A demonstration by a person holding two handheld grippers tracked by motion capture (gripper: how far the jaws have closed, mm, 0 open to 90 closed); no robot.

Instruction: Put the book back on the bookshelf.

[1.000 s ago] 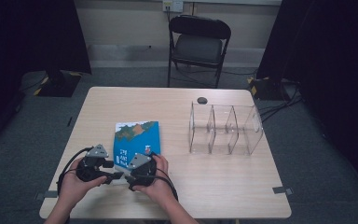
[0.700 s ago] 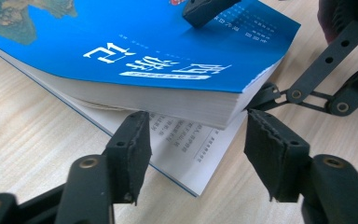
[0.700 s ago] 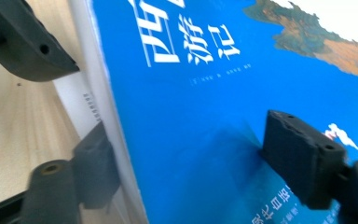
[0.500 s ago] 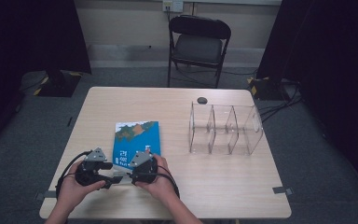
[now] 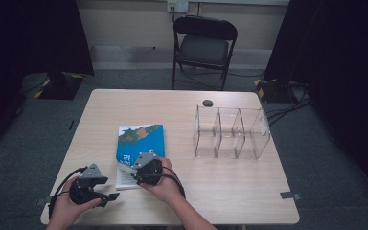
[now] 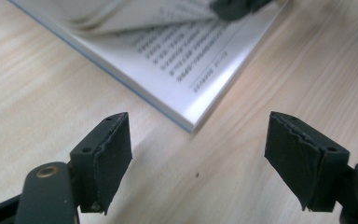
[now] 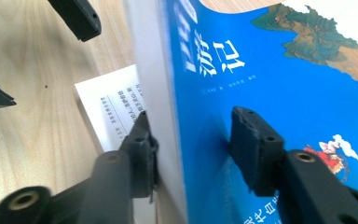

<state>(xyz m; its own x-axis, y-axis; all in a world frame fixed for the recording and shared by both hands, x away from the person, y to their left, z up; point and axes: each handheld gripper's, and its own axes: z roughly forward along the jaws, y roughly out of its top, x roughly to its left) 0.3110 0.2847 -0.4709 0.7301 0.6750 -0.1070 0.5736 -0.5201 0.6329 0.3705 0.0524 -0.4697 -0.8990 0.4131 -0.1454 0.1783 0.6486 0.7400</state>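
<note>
Both right gripper fingers clamp the book (cover lifted); left gripper fingers gape apart.

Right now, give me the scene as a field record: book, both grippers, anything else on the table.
book: blue-covered book lying on the table, near-left part; cover and a block of pages lifted at the near edge, printed page exposed below
right gripper: right gripper shut on the lifted cover and pages, one jaw under, one on the blue cover
left gripper: left gripper open, holding nothing, on the table side of the book's near corner, apart from it
organizer: clear organizer with three compartments, right of the book
small item: dark round object at the far edge
</note>
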